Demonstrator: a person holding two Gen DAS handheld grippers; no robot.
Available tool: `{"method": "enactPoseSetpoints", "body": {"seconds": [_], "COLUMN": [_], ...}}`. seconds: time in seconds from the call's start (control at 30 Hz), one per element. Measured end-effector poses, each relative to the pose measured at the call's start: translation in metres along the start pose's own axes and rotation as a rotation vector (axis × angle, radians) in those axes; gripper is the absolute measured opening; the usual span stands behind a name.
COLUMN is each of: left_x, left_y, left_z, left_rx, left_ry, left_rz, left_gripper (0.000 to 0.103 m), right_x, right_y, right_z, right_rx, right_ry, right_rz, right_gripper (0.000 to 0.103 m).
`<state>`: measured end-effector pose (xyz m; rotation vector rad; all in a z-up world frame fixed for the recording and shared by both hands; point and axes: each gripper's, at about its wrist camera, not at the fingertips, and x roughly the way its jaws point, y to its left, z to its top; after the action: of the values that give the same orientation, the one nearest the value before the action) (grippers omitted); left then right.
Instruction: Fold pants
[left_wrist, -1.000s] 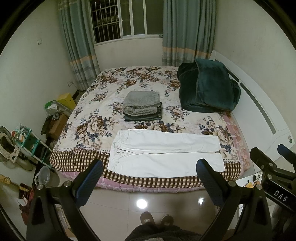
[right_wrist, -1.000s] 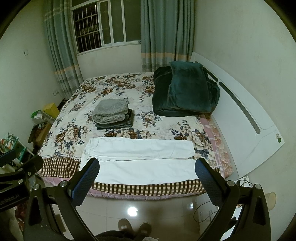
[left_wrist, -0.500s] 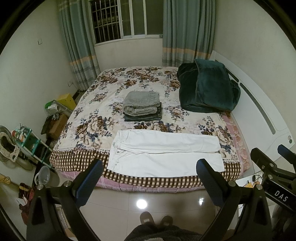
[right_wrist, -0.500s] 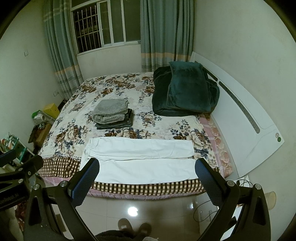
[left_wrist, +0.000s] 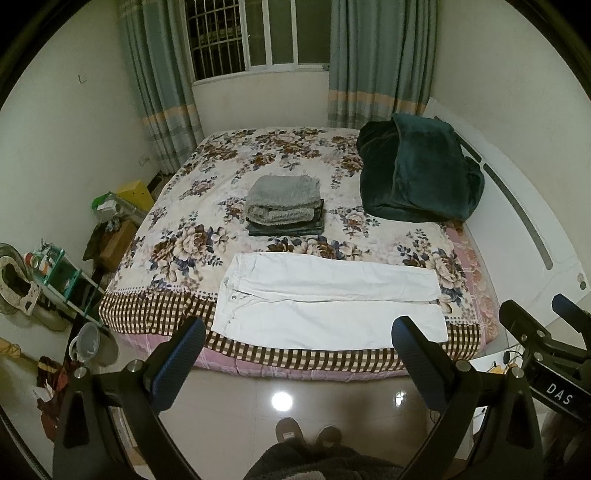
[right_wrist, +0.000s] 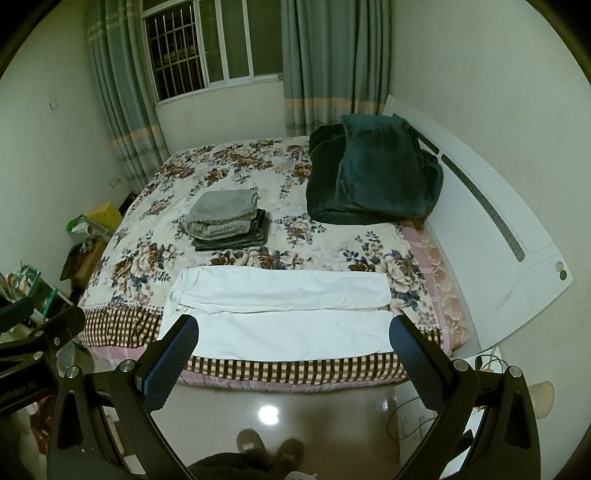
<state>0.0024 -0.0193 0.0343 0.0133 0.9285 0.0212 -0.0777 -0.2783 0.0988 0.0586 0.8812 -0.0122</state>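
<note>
White pants (left_wrist: 328, 301) laid flat on the bed (left_wrist: 207, 206), not folded.
Left tongs (left_wrist: 297, 360) and right tongs (right_wrist: 293, 356) both spread wide, empty, off the bed.

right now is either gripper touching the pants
No, the left gripper and the right gripper both hang open over the floor, short of the pants on the bed.

I note white pants (left_wrist: 328, 302): smooth matt cloth, faint creases. Bedspread (left_wrist: 207, 206): printed floral cloth, matt. Grey fleece (left_wrist: 282, 199) at 12 o'clock of pants: rough, fuzzy. Dark green blanket (left_wrist: 417, 170) at 2 o'clock: plush, slight sheen. Floor tiles (left_wrist: 258, 395): glossy, reflecting lamp. My left gripper (left_wrist: 297, 363) fingers (left_wrist: 177, 363): black matt plastic, blue textured pads, metal screws.
</note>
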Motion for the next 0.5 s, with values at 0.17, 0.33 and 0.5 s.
{"method": "enactPoseSetpoints", "body": {"seconds": [0.17,0.33,0.5], "left_x": [0.028,0.076,0.162], "left_y": [0.0,0.002,0.008], "left_z": [0.005,0.023,0.05], "left_rx": [-0.029,-0.045,-0.064], "left_ry": [-0.003,0.002,0.073], "left_rz": [0.042,0.098,0.158], "left_gripper": [0.103,0.103,0.103], "right_x": [0.041,0.096,0.184], "right_y": [-0.013,-0.018,-0.034], "right_z": [0.001,0.011,0.033], "right_rx": [0.02,0.054,0.108], "right_ry": [0.039,0.069,0.118], "right_rz": [0.005,-0.027,-0.071], "right_gripper": [0.103,0.103,0.103]}}
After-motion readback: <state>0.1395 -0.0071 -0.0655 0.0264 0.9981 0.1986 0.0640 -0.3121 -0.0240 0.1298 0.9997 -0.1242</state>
